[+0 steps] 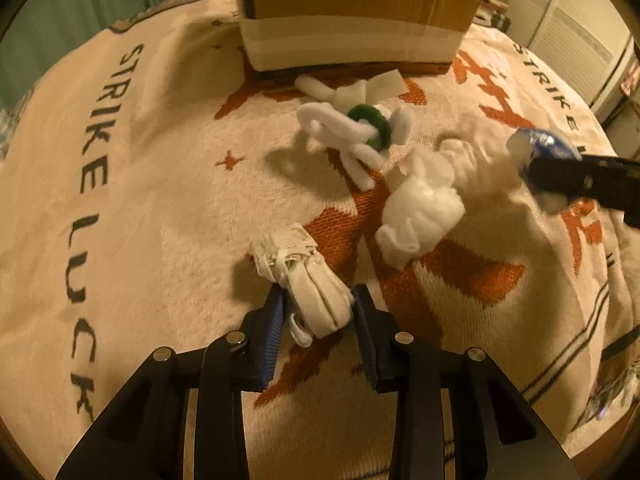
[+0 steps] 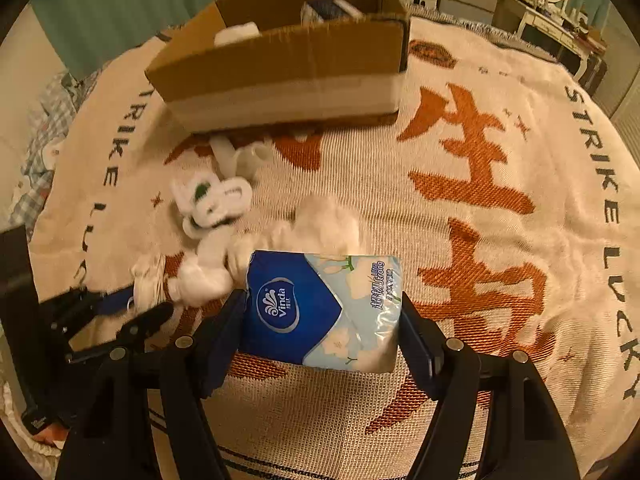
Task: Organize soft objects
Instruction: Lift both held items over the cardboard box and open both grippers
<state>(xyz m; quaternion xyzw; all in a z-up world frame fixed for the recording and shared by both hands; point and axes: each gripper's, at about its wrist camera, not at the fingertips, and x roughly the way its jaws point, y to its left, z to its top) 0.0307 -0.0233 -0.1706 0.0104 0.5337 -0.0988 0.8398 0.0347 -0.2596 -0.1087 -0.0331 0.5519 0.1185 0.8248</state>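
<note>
My left gripper (image 1: 319, 300) is shut on a folded white cloth bundle (image 1: 310, 286) that rests low on the blanket; the same gripper (image 2: 132, 300) shows at the left of the right wrist view. My right gripper (image 2: 322, 312) is shut on a blue and white Vinda tissue pack (image 2: 324, 312), lifted a little off the blanket; the pack (image 1: 540, 148) also appears at the right edge of the left wrist view. A white crumpled soft lump (image 1: 424, 208), white foam strips with a green ring (image 1: 372, 126) and white foam pieces (image 1: 360, 88) lie between the grippers and the box.
An open cardboard box (image 2: 288, 68) stands at the far side on a cream blanket (image 2: 480, 200) with orange characters and black lettering; it holds a white item and a blue pack. Furniture (image 2: 540, 12) stands beyond the blanket at the right.
</note>
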